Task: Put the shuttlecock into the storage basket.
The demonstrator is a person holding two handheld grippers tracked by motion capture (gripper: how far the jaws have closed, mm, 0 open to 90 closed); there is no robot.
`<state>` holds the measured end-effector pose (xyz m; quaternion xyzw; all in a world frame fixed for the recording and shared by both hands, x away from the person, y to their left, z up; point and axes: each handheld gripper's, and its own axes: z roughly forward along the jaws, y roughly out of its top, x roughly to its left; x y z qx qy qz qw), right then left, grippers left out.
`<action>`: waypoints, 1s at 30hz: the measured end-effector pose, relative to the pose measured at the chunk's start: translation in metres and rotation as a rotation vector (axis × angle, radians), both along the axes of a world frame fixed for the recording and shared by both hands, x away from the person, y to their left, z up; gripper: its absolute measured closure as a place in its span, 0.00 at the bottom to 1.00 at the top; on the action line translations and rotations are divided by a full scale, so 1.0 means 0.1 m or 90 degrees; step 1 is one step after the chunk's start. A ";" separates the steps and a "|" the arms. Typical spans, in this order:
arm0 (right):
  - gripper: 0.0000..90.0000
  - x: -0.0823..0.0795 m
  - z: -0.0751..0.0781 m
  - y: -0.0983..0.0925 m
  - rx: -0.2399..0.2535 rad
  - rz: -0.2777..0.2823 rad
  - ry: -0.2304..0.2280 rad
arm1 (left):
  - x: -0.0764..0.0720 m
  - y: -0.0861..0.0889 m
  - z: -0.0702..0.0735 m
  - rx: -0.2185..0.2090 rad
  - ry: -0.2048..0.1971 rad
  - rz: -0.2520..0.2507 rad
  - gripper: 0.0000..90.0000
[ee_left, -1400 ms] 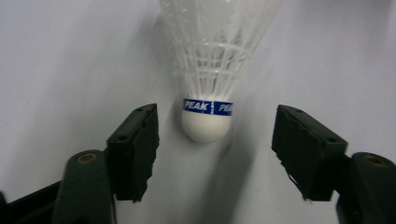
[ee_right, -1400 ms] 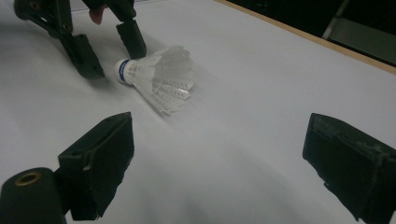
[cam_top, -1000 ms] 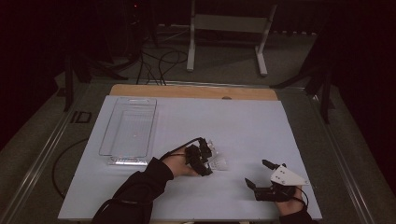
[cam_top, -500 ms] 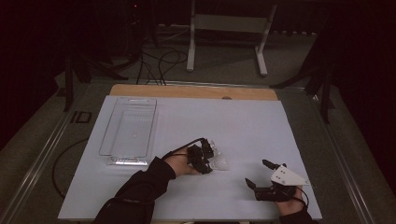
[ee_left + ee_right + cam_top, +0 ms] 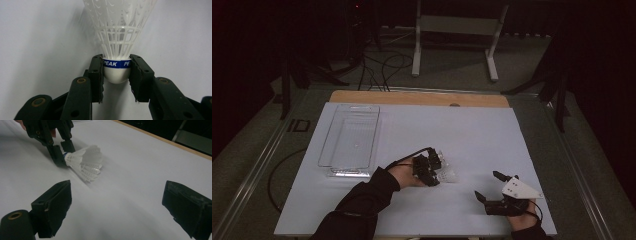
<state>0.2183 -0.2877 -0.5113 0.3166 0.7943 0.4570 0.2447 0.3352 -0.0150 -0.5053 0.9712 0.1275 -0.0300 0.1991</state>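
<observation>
A white plastic shuttlecock (image 5: 117, 37) with a blue band lies on the white table sheet (image 5: 472, 135), near the middle front. My left gripper (image 5: 116, 72) has just been closing its jaws and is now shut on the shuttlecock's rounded cork, one pad on each side. From above, the left gripper (image 5: 436, 171) sits with the shuttlecock (image 5: 447, 175) at its tips. My right gripper (image 5: 488, 185) rests at the front right, open and holding nothing. In the right gripper view its own jaws (image 5: 117, 197) stand wide apart, with the shuttlecock (image 5: 83, 162) and left gripper (image 5: 63, 152) farther off.
A clear plastic tray (image 5: 328, 140) lies at the left of the sheet, beyond the left hand. The table's wooden edge (image 5: 412, 97) runs along the back. Behind it stand a metal frame (image 5: 457, 25) and cables on the dark floor.
Little differs from above: both hands stay in place. The left gripper's jaws look slightly narrower around the shuttlecock than a second ago.
</observation>
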 end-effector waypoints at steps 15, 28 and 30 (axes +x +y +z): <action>0.10 -0.01 0.01 0.00 0.000 -0.001 0.000 | 0.00 0.08 0.15 -0.021 0.018 -0.004 0.74; 0.10 0.00 0.00 0.02 0.001 -0.001 0.004 | -0.07 0.12 0.33 -0.026 0.025 -0.026 0.74; 0.10 0.00 0.00 0.02 0.002 -0.002 0.005 | -0.08 0.13 0.36 -0.022 0.026 -0.029 0.74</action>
